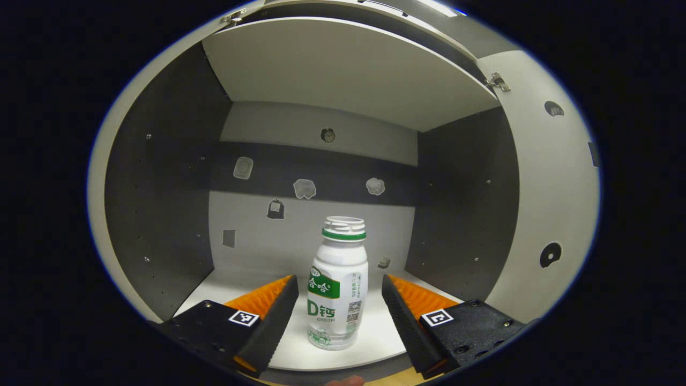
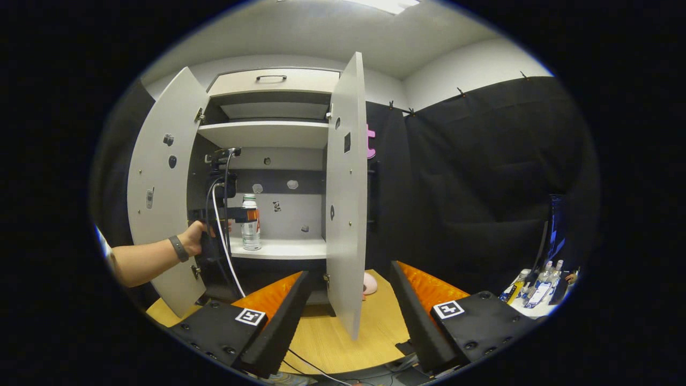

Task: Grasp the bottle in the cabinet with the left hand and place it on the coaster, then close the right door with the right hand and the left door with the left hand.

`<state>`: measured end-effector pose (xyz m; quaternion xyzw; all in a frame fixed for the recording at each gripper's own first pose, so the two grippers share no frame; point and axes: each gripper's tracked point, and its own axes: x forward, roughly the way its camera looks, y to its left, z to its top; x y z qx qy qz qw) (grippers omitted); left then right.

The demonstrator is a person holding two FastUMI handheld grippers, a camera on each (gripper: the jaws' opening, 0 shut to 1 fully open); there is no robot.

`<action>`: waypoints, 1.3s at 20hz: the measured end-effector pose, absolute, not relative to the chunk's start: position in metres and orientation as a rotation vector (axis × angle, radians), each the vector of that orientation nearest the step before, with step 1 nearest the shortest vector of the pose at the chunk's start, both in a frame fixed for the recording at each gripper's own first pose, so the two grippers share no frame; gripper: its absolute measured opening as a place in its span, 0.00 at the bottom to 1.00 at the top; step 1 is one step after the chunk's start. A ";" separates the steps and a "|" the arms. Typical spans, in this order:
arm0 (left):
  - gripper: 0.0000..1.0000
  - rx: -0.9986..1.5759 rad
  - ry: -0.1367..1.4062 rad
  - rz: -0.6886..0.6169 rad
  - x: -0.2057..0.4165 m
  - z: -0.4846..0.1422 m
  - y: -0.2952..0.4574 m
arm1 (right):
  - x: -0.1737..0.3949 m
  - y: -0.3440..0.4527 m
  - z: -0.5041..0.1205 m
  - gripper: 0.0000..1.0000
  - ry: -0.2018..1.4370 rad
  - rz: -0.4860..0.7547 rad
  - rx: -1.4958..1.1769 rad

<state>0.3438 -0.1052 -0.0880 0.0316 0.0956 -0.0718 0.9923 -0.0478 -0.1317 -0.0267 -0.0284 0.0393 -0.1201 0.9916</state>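
A white bottle with a green label stands upright on the cabinet's lower shelf. My left gripper is open, its fingers on either side of the bottle with a gap to each. In the right gripper view a hand holds that left gripper level with the bottle inside the cabinet. Both doors stand open: the left door swung wide, the right door edge-on. My right gripper is open and empty above the wooden table, in front of the right door. A pink coaster lies on the table behind that door.
An upper shelf and a drawer sit above the bottle's compartment. Small stickers dot the cabinet's back wall. Several bottles stand on a side surface at the far right. A white cable hangs from the left gripper.
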 end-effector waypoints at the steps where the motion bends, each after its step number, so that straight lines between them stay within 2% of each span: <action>1: 0.95 0.070 0.189 -0.136 0.349 -0.089 -0.106 | -0.049 -0.134 -0.027 0.89 0.082 -0.248 -0.052; 6: 0.94 0.099 0.198 -0.068 0.362 -0.097 -0.096 | -0.052 -0.140 -0.026 0.89 0.082 -0.262 -0.041; 7: 0.71 0.093 0.190 -0.069 0.361 -0.094 -0.095 | -0.052 -0.139 -0.024 0.89 0.078 -0.262 -0.044; 10: 0.65 0.057 0.194 -0.110 0.354 -0.093 -0.102 | -0.054 -0.137 -0.024 0.89 0.077 -0.257 -0.047; 18: 0.65 0.059 0.128 -0.082 0.292 -0.056 -0.084 | -0.048 -0.122 -0.024 0.89 0.083 -0.214 -0.064; 19: 0.65 0.057 0.124 -0.086 0.276 -0.052 -0.084 | -0.047 -0.118 -0.024 0.98 0.084 -0.199 -0.061; 20: 0.65 0.047 0.122 -0.101 0.260 -0.052 -0.086 | -0.044 -0.112 -0.024 0.98 0.083 -0.183 -0.059; 23: 0.65 0.041 0.108 -0.149 0.209 -0.060 -0.094 | -0.041 -0.099 -0.020 0.98 0.069 -0.138 -0.060; 26: 0.64 0.084 0.087 -0.137 0.158 -0.086 -0.097 | -0.040 -0.088 -0.016 0.98 0.066 -0.094 -0.048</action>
